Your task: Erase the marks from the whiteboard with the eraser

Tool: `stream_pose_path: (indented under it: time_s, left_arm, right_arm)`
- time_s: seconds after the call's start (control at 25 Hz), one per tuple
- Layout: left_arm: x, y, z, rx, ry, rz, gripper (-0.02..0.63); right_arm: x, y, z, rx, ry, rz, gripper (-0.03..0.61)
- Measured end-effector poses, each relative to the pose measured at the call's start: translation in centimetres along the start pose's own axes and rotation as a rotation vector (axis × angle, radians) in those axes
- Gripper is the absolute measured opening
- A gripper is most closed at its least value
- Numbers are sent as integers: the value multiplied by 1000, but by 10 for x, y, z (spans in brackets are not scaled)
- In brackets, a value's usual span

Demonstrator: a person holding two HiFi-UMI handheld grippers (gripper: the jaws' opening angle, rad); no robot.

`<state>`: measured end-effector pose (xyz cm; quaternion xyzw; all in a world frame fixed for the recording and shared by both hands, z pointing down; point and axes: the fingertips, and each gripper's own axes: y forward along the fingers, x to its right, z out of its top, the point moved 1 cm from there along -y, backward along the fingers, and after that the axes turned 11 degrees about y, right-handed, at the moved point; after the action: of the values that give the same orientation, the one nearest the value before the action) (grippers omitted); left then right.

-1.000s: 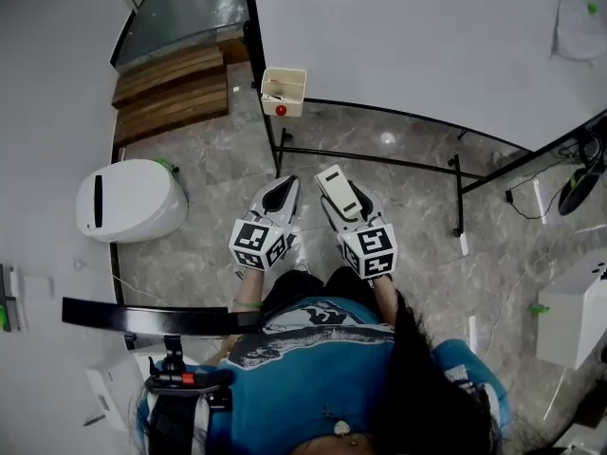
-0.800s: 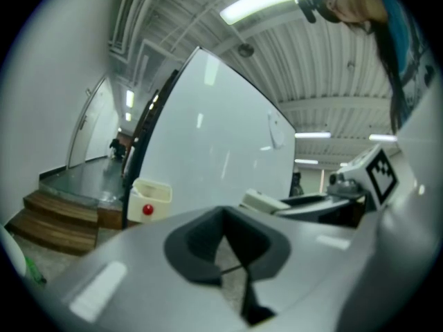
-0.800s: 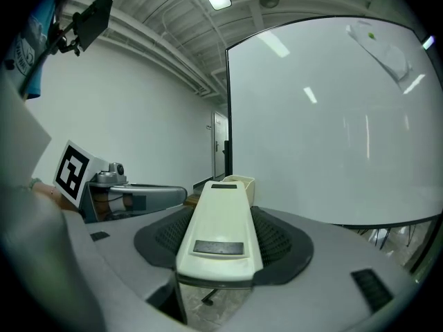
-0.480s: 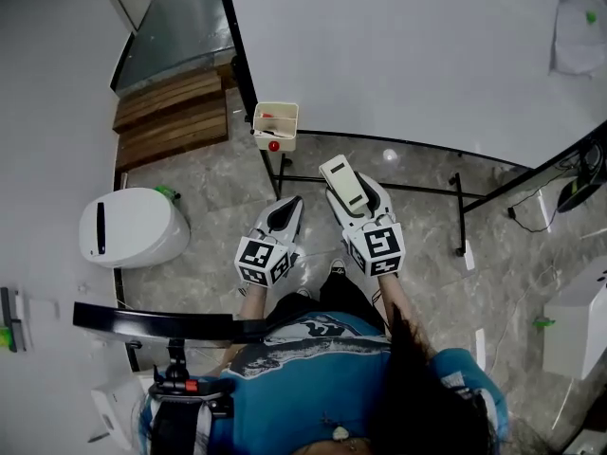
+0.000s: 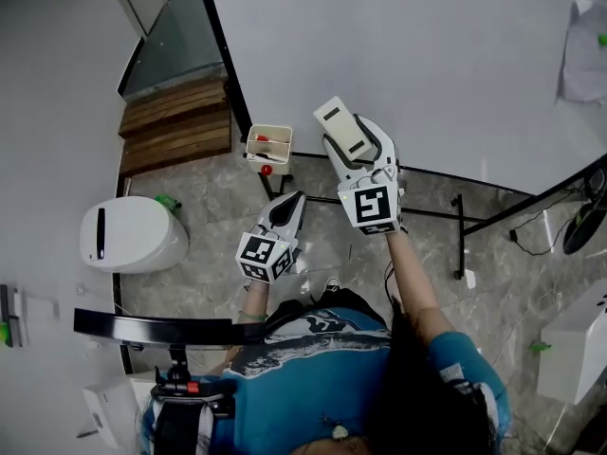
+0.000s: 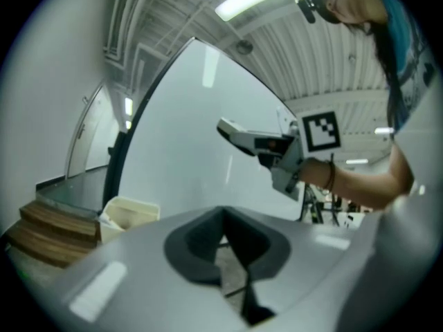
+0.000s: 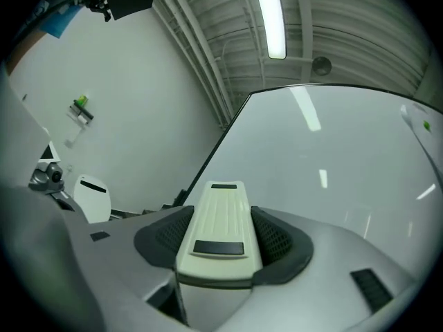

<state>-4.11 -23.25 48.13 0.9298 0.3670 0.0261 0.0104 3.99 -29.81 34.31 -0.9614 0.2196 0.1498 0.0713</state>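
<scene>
My right gripper [image 5: 353, 140] is shut on a cream eraser [image 5: 340, 127] and holds it raised in front of the lower part of the whiteboard [image 5: 408, 55]. In the right gripper view the eraser [image 7: 221, 223] sticks out between the jaws toward the whiteboard [image 7: 332, 164], whose surface shows no marks here. My left gripper [image 5: 286, 209] hangs lower, over the floor, shut with nothing in it. The left gripper view shows its jaws closed together [image 6: 225, 244], with the right gripper and the eraser [image 6: 242, 135] up to the right.
A small cream tray [image 5: 269, 144] with a red marker hangs at the board's lower left corner. The board's black stand [image 5: 446, 202] crosses the marble floor. A white bin [image 5: 133, 235] sits left, wooden steps [image 5: 175, 126] behind it, and a black bar [image 5: 152, 327] near the person.
The right gripper has risen with the eraser from over the floor up to the whiteboard's lower edge. The left gripper has stayed nearly where it was.
</scene>
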Motion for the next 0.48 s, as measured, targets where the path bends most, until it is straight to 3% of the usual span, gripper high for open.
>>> stream_pose_path:
  time_s: [0.16, 0.32, 0.48]
  left_arm:
    - [-14, 34, -8, -22, -18, -2, 5]
    - [-19, 42, -10, -15, -49, 1, 5]
    - [-20, 44, -7, -12, -48, 10, 5]
  right_arm:
    - [35, 49, 10, 59, -57, -34, 262]
    - [39, 81, 30, 108, -151, -42, 262]
    - [32, 105, 39, 138, -323, -25, 262]
